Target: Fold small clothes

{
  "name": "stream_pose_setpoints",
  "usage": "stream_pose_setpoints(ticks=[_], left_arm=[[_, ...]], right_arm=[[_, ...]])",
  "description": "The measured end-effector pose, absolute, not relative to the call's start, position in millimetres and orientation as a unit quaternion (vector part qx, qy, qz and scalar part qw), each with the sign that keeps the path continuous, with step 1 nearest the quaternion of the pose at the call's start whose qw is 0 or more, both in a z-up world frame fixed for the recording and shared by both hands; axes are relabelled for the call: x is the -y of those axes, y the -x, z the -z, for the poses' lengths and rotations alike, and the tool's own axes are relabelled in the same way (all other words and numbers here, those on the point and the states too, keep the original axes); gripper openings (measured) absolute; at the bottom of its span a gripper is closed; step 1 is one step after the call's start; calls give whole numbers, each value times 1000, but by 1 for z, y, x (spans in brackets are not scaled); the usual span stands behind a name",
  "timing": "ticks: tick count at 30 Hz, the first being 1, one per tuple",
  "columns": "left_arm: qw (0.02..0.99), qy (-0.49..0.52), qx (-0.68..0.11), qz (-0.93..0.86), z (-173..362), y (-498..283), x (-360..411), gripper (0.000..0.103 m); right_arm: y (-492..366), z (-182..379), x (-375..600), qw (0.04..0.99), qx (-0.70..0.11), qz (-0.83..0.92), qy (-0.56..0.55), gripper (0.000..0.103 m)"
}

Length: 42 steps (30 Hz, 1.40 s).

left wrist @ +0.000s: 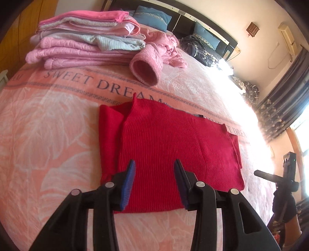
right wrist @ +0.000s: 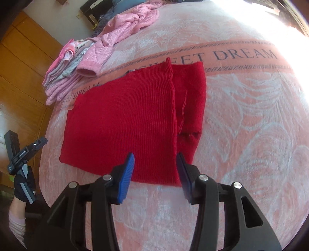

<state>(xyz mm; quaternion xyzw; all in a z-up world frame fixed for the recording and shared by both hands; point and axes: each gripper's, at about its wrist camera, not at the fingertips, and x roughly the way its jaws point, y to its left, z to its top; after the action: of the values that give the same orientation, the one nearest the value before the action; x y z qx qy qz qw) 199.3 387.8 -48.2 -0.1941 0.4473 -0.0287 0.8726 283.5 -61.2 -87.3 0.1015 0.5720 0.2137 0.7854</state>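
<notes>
A red ribbed knit garment (left wrist: 170, 146) lies flat on the pink bedspread, folded into a rough rectangle with one narrower layer showing along one side. My left gripper (left wrist: 154, 164) hovers open over its near edge, nothing between the blue pads. In the right wrist view the same red garment (right wrist: 125, 119) spreads ahead, its folded flap (right wrist: 190, 100) on the right. My right gripper (right wrist: 155, 157) is open above the near edge, empty. Each gripper appears in the other's view: the right one (left wrist: 285, 173) at the far right, the left one (right wrist: 21, 152) at the far left, held by a gloved hand.
A stack of folded pink and striped clothes (left wrist: 85, 40) sits at the back left of the bed. An unfolded pink sweater (left wrist: 154, 59) lies beside it, one cuff open toward me. Pillows (left wrist: 152, 17) and a dark checked cloth (left wrist: 200, 48) lie by the headboard. A wooden wardrobe (right wrist: 21, 63) stands beyond the bed edge.
</notes>
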Motion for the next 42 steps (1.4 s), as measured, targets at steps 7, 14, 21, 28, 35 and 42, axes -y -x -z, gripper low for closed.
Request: stream_pose_setpoints(ticks=[7, 14, 21, 28, 35, 42], left_arm=[[861, 172, -479, 20, 93, -202, -379, 42], [858, 146, -492, 25, 112, -207, -364, 42], [858, 131, -497, 30, 118, -206, -361, 43], [858, 121, -498, 31, 126, -208, -361, 43], [857, 142, -494, 34, 117, -211, -362, 46], [870, 161, -465, 20, 96, -232, -364, 53]], right_arm=[[-278, 127, 63, 771, -591, -212, -109, 43], [-283, 136, 56, 766, -597, -220, -98, 17], [-277, 130, 64, 762, -595, -230, -111, 4], [-274, 149, 69, 753, -612, -216, -105, 4], [-278, 138, 69, 754, -607, -222, -115, 20], [-311, 118, 88, 767, -582, -204, -177, 58]])
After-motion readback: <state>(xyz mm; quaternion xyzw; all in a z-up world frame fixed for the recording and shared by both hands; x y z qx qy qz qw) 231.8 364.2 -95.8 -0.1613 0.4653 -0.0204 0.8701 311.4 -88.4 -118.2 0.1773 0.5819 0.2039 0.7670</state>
